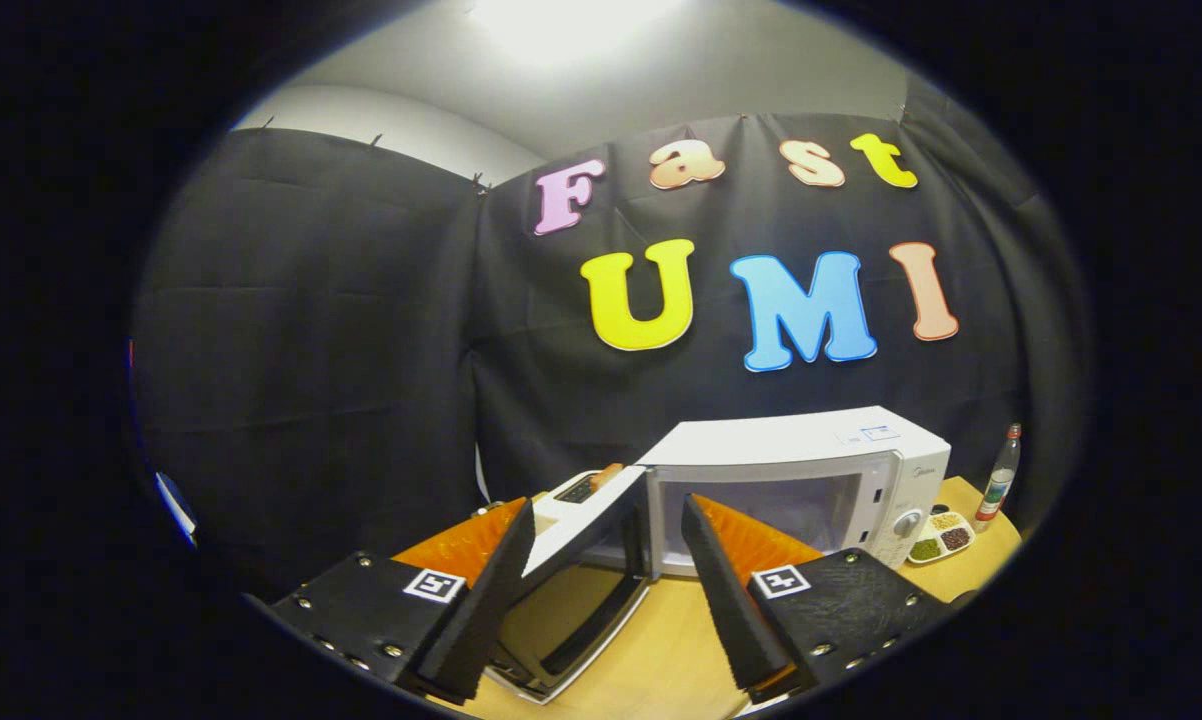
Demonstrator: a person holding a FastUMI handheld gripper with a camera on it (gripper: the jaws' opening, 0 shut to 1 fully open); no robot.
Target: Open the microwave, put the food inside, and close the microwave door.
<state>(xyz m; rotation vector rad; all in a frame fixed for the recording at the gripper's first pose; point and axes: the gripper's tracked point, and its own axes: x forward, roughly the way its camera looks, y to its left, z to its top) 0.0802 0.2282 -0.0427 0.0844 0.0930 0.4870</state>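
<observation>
Standing open on the table [661, 650], the microwave [811, 480] has its door [581, 560] swung out between the wide, empty tongs [606, 580], probably to free the cavity for food, with a bottle [999, 480] beyond.

The microwave [811, 470] is white, with a pale grey, see-through window in its front and a silvery dial on the white control strip beside that window. Its door [586, 580] hangs open to the microwave's left: white outer frame, dark inner pane. On the far side of that door sits a white appliance [586, 490] with a dark slot on top and a brownish-orange piece poking out. The worktop [661, 650] under the microwave is light wood. To the microwave's right lies a white divided dish [943, 537] holding green, dark brown and pale fillings, and beside it a clear bottle [999, 480] with a red cap and a label in red, white and green. The wide-open claw [608, 530] carries black plates, each bearing a small black-and-white square marker.
</observation>
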